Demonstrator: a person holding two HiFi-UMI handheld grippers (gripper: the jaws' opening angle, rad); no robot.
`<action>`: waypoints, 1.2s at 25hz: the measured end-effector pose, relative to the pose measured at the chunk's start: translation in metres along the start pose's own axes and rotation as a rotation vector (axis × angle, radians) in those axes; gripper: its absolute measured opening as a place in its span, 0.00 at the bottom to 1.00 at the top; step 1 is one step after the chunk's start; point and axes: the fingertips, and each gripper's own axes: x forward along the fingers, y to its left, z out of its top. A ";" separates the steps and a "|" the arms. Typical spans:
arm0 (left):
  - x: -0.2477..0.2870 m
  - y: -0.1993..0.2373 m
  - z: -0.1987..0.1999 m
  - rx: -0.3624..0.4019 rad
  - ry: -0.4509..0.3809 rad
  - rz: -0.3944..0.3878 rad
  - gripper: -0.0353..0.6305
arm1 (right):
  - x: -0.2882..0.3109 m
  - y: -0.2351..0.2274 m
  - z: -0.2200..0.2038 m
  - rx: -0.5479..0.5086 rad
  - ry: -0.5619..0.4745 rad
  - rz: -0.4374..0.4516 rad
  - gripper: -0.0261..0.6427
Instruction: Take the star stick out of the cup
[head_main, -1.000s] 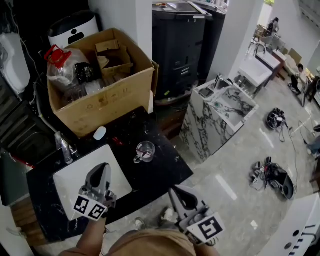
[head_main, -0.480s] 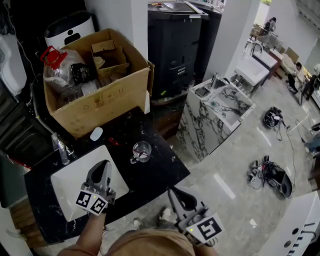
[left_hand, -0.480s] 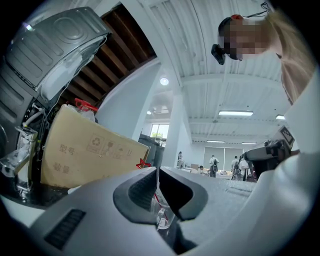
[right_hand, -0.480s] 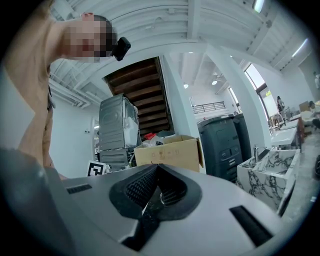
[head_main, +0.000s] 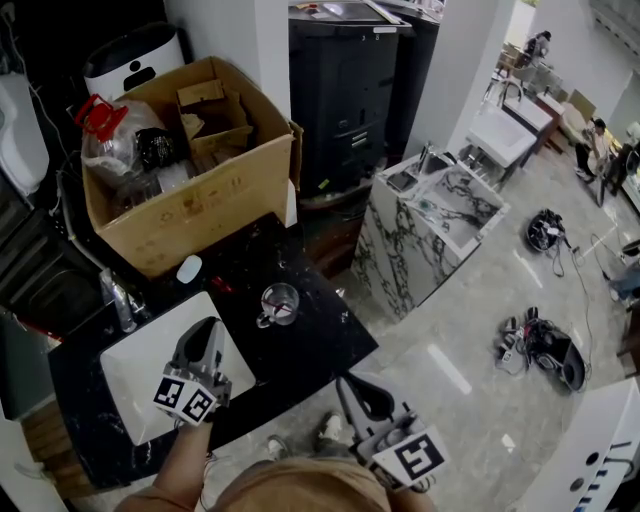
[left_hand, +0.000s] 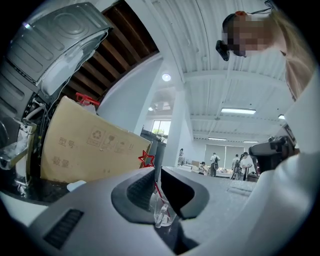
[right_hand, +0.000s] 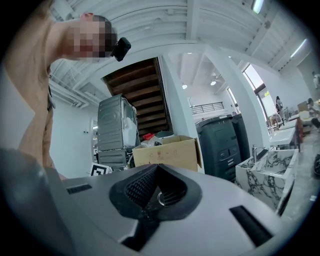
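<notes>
The left gripper (head_main: 207, 326) is hovering over the white basin (head_main: 135, 372), pointing level, & its fingers are standing a little apart. The jaws have just been opening, w/ only a narrow slot btw. them & nothing inside the slot. The cup (head_main: 280, 302) is standing upright on the black counter (head_main: 322, 342), ahead of these fingertips & not touching them. In the left gripper view it is showing straight through the slot. The star stick (left_hand: 147, 159) is sitting in the cup w/ its red stem leaning, & the red star is rising above the fingertips, slightly toward the left finger's side. Farther fwd from the fingers, beyond the cup, the cardboard box (head_main: 190, 205) is standing on the same counter. The right gripper (head_main: 350, 382) is hanging just outside the counter's near edge, pointing level, w/ its fingers pressed together at the tips & pinching nothing. From these fingertips the cup is lying fwd & to the left, well apart.
</notes>
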 end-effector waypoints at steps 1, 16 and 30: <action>0.001 0.001 -0.001 -0.001 0.001 0.002 0.09 | 0.000 -0.001 0.000 0.001 0.000 -0.001 0.04; 0.022 0.006 -0.016 -0.029 0.033 -0.016 0.18 | 0.001 -0.007 0.001 0.004 -0.004 -0.019 0.04; 0.050 0.011 -0.030 -0.067 0.067 -0.030 0.26 | 0.001 -0.017 0.002 0.002 -0.002 -0.030 0.04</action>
